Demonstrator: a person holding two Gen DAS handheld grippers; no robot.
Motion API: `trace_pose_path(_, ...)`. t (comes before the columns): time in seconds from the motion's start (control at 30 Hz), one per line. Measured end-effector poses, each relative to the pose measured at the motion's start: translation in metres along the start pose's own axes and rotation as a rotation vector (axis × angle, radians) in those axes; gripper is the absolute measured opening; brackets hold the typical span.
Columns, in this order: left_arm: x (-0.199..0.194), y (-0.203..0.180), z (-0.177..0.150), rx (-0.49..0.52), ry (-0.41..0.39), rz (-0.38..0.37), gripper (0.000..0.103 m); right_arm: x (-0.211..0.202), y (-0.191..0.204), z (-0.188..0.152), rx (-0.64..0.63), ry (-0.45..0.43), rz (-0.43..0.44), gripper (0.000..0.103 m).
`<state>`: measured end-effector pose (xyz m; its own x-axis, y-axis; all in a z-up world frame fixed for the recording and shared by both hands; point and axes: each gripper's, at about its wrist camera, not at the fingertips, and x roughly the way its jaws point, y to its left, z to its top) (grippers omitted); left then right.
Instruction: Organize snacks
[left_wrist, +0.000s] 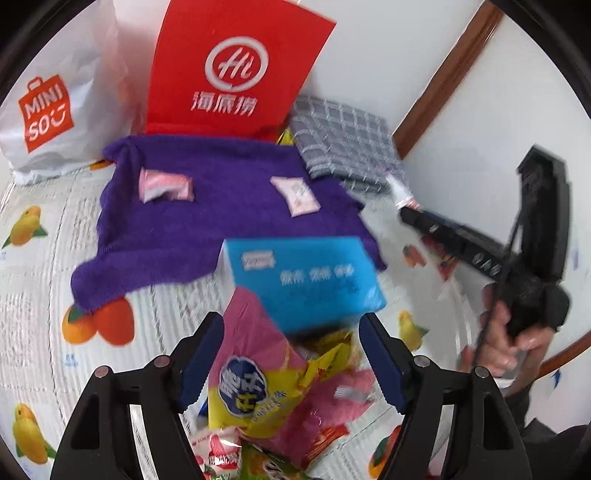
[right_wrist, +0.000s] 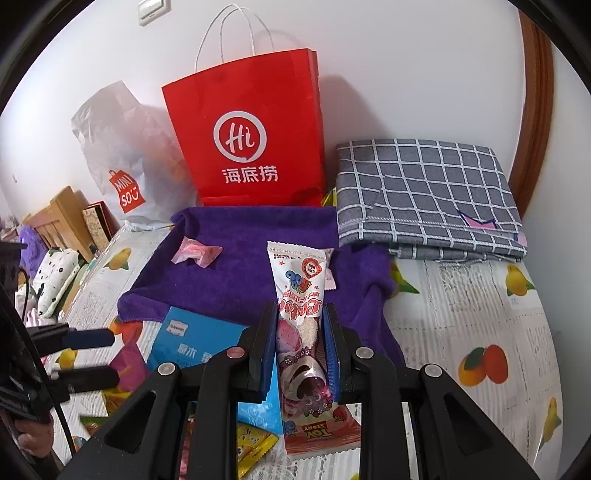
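Note:
My right gripper (right_wrist: 301, 317) is shut on a long pink-and-white snack packet (right_wrist: 295, 280), held over the near edge of a purple towel (right_wrist: 240, 280). Two small pink candy packets (left_wrist: 166, 186) (left_wrist: 295, 195) lie on the towel (left_wrist: 221, 229). My left gripper (left_wrist: 291, 358) stands open above a heap of snacks. A pink-and-yellow bag (left_wrist: 251, 373) lies between its fingers with no pad pressing on it. A blue box (left_wrist: 303, 280) rests on the heap just beyond the fingertips. In the left wrist view the right gripper (left_wrist: 410, 218) shows at the right, in a person's hand (left_wrist: 502, 339).
A red paper bag (right_wrist: 251, 140) and a white shopping bag (right_wrist: 125, 166) stand against the wall behind the towel. A folded grey checked cloth (right_wrist: 424, 195) lies at the back right. A fruit-print cover (right_wrist: 480, 332) spans the surface. Wooden furniture (right_wrist: 59, 218) sits far left.

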<state>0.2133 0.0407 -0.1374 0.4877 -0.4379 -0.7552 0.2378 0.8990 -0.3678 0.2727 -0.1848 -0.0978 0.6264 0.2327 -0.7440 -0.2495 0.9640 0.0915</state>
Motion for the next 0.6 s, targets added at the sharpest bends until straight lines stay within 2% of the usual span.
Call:
trace_pose_path(0.13,0.0,0.007,-0.014,-0.01,0.014,0.021,0.074,-0.005,-0.001,-0.009,0.002,0.003,-0.004,0.024)
trace_pose_path(0.27,0.001,0.01,-0.026,0.024,0.027,0.059,0.074,-0.009,-0.001,-0.018,-0.004,0.011,-0.012,0.024)
trace_pose_path(0.37,0.008,0.011,-0.031,0.047,0.038,0.087,0.075,-0.01,0.0,-0.024,0.001,0.014,-0.016,0.024)
trace_pose_path(0.47,0.019,0.018,-0.033,0.028,0.06,0.104,0.075,-0.009,0.002,-0.029,0.007,0.024,-0.018,0.024)
trace_pose_path(0.6,0.029,0.025,-0.031,0.012,0.068,0.087,0.074,-0.008,0.004,-0.035,0.005,0.039,-0.026,0.024)
